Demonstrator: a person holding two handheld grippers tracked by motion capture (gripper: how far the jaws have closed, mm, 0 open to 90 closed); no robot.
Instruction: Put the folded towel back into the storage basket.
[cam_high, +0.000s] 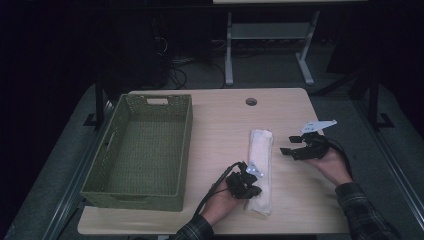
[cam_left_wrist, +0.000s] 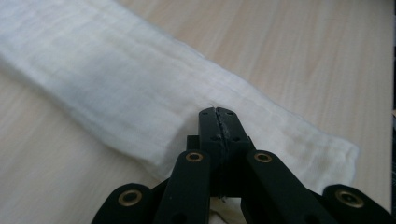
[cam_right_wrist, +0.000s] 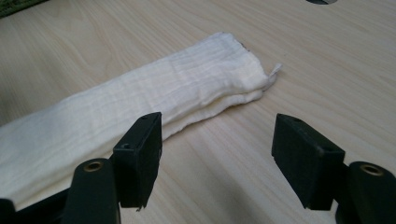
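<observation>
A white cloth (cam_high: 261, 165), folded into a long narrow strip, lies on the wooden table (cam_high: 220, 125), running from the front edge toward the back. My left gripper (cam_high: 253, 191) rests over the strip's near end. In the left gripper view, the left gripper (cam_left_wrist: 217, 112) has its jaws pressed together above the cloth (cam_left_wrist: 140, 102), with no fold seen between them. My right gripper (cam_high: 287, 145) hovers to the right of the strip's far half. The right gripper view shows the right gripper (cam_right_wrist: 217, 140) with its jaws wide apart over bare wood, the cloth (cam_right_wrist: 140, 98) just beyond them.
A green woven basket (cam_high: 186, 145) stands empty on the table's left half, close to the cloth. A round cable hole (cam_high: 251, 101) sits near the back edge. Behind the table are a white desk frame (cam_high: 229, 60) and cables on the floor.
</observation>
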